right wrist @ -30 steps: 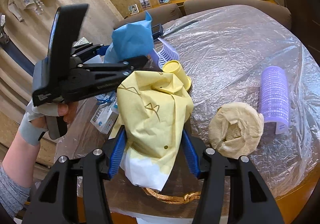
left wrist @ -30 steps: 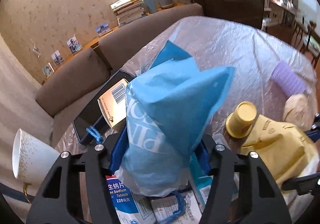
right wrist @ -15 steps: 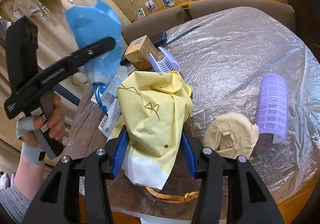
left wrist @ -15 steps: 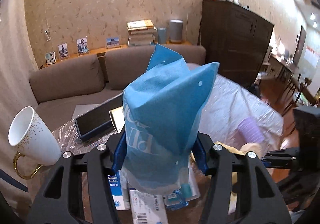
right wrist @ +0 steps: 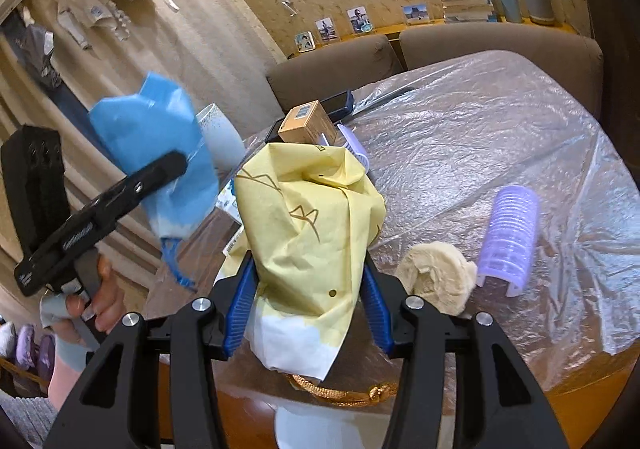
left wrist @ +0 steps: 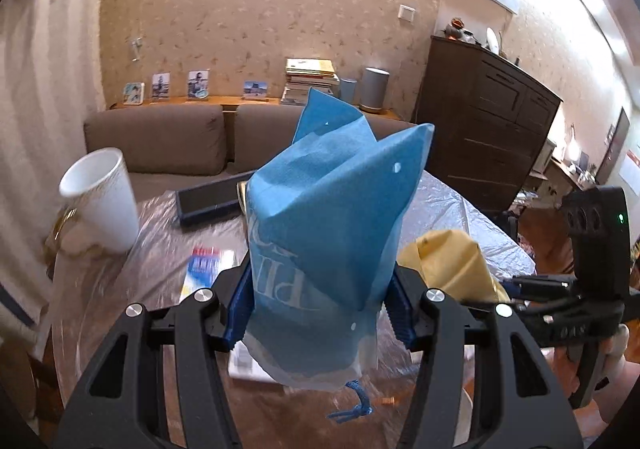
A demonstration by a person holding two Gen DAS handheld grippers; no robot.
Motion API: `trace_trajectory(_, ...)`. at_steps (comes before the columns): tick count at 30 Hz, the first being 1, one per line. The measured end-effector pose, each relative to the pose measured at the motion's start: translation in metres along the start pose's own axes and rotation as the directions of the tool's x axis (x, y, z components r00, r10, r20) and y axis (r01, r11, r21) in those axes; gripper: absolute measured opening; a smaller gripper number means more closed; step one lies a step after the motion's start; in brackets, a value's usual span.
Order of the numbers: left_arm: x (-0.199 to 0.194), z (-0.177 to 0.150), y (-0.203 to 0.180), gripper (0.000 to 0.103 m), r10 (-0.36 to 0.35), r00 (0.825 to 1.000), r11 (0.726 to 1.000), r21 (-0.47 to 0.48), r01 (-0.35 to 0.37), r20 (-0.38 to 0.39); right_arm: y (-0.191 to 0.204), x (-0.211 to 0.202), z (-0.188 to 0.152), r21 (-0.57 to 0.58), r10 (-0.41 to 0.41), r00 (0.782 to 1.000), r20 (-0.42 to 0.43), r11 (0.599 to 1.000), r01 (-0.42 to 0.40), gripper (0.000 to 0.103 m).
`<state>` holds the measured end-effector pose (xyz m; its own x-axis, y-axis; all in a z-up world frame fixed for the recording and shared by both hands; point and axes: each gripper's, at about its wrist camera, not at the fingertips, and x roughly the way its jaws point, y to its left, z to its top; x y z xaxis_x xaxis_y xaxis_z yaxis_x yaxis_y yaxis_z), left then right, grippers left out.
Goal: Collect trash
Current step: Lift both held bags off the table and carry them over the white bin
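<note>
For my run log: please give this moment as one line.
left hand-held gripper: shut on blue bag | right hand-held gripper: shut on yellow bag | both lifted
</note>
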<state>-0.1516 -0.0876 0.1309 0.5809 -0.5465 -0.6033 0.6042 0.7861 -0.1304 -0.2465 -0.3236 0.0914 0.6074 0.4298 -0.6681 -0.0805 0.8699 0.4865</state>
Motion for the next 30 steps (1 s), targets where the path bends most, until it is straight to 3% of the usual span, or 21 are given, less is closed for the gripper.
trace_trajectory(13,-0.031,-0.067,-0.025,0.057,0.104,0.993,0.988,-0.105,-0.11,-0.061,0.008,-0.031,-0.032,-0.11,-0.029,0.999,-0.033,0.994,0.025,0.049)
trace_trajectory(30,-0.044,-0.128,-0.076,0.057,0.118,0.978,0.98,-0.141,-0.143,-0.172,-0.003,-0.083,-0.079,-0.172,0.037,0.993,-0.109,0.984,-0.055,0.049)
